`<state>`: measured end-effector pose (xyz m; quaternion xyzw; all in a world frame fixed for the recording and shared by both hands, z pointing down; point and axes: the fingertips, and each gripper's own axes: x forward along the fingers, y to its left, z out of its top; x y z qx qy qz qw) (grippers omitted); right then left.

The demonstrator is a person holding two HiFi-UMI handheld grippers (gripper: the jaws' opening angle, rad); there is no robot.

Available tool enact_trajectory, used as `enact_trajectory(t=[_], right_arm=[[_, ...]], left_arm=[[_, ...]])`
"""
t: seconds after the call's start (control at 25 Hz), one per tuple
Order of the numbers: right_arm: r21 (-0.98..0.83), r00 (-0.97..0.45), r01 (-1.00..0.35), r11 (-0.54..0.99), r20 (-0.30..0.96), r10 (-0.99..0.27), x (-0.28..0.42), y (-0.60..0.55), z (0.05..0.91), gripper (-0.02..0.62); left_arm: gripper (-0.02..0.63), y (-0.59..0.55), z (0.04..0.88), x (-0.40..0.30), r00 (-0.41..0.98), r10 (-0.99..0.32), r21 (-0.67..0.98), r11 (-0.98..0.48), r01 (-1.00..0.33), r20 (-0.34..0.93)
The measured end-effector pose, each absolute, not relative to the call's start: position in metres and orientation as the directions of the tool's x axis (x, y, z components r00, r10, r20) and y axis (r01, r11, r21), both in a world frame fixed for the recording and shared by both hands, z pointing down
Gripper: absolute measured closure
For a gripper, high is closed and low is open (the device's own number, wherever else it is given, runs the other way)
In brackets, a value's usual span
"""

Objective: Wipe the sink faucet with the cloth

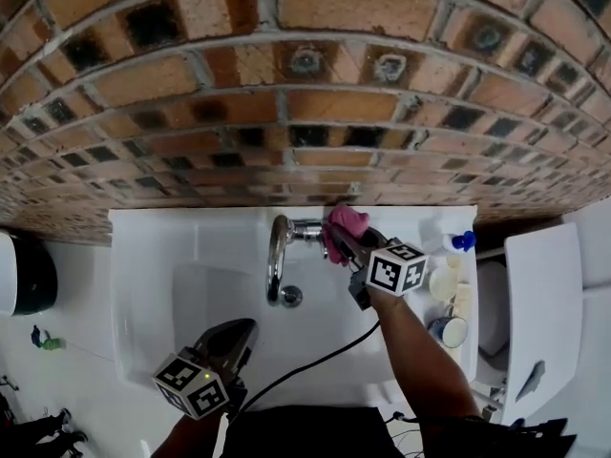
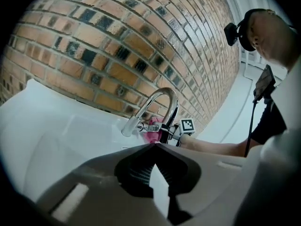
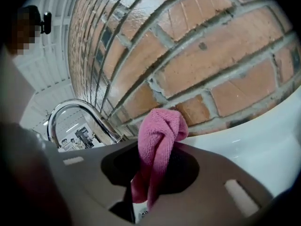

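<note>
1. White sink [image 1: 143, 256] fixed against a brick wall [image 1: 305, 84]. A chrome gooseneck faucet [image 1: 277, 256] arches out from the back ledge over the basin, its spout end above the drain [image 1: 291, 296].
2. Right gripper [image 1: 342, 243] is up at the back ledge, just right of the faucet base. Its jaws are clamped on a pink cloth [image 1: 346, 223].
3. From the right gripper view, the cloth [image 3: 160, 135] bunches up out of the jaws in a folded lump, with a tail hanging down between them. The faucet's arch [image 3: 75, 109] is close on the left.
4. The cloth sits against the faucet's lower stem by the base. I cannot tell how firmly it presses.
5. Left gripper [image 1: 239, 337] hangs low over the near edge of the basin, well apart from the faucet. Its jaws are closed tip to tip with nothing between them [image 2: 153, 146].
6. The left gripper view looks across the basin to the faucet [image 2: 162, 102], with the pink cloth [image 2: 153, 126] and the right gripper's marker cube beside its base.
7. On the right ledge stand a blue-capped bottle [image 1: 461, 241] and a cup [image 1: 449, 330].
</note>
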<state>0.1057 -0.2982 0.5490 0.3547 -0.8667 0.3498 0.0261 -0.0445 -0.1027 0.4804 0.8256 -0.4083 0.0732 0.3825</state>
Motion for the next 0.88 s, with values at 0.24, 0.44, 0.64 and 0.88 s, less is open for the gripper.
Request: enact_trajectory(t=[0.24,0.44,0.64,0.88], right_arm=[[-0.645,-0.766,-0.587,0.49,0.246,-0.594,0.09,-0.311,0.55,0.503],[-0.66,-0.758,-0.586,0.47,0.242,-0.605,0.084,-0.314,0.545,0.503],[-0.659,-0.743,-0.601,0.452,0.254,-0.618,0.083,-0.308,0.541,0.503],[-0.662,-0.731,-0.606,0.441,0.244,-0.637,0.084,-0.295,0.531,0.503]], left_arm=[[0.6,-0.107,0.493,-0.044,0.656,-0.6,0.58,-0.357,-0.732,0.459],[0.6,-0.108,0.496,-0.044,0.657,-0.593,0.59,-0.346,-0.73,0.465],[0.6,-0.105,0.499,-0.046,0.664,-0.589,0.577,-0.369,-0.728,0.461],[0.6,-0.097,0.496,-0.046,0.674,-0.584,0.576,-0.385,-0.721,0.453]])
